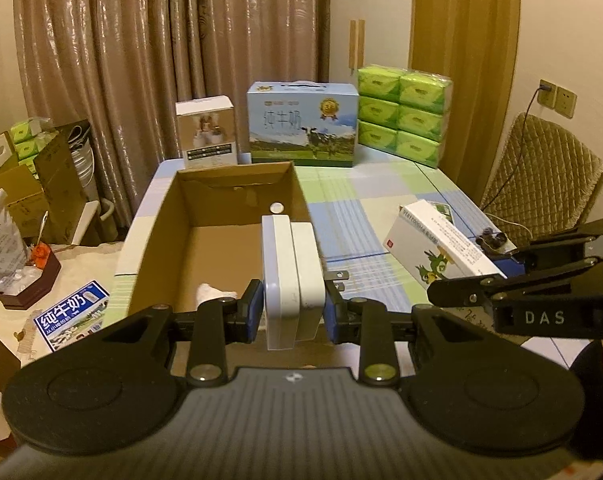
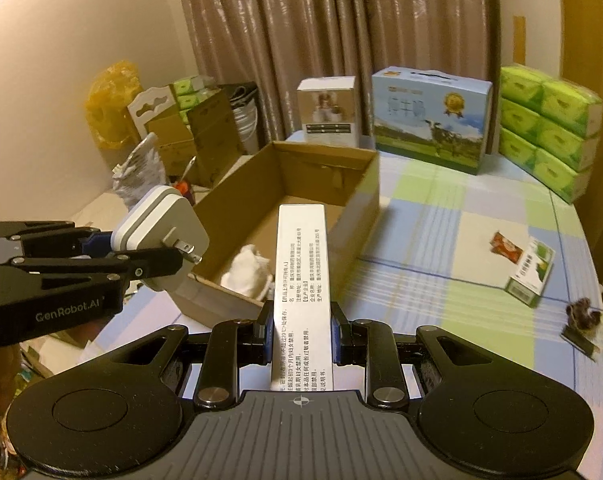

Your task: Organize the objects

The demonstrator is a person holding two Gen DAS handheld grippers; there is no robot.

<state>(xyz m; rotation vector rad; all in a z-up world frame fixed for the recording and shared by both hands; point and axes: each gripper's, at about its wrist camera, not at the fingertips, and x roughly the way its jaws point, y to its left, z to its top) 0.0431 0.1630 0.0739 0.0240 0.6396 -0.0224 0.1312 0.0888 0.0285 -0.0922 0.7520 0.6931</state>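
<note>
The left gripper is closed on a white charger, held over the cardboard box. The right gripper clamps a long medicine box. Both seem light and stiff; flat sides give good hold, though the charger's smooth plastic may slip.

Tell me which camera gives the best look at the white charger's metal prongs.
The right wrist view. There the white charger, held in the left tongs, is seen from the side, with its prongs plainly sticking out. In the left wrist view the charger faces edge-on, and the prongs only peek out beside a finger.
</note>
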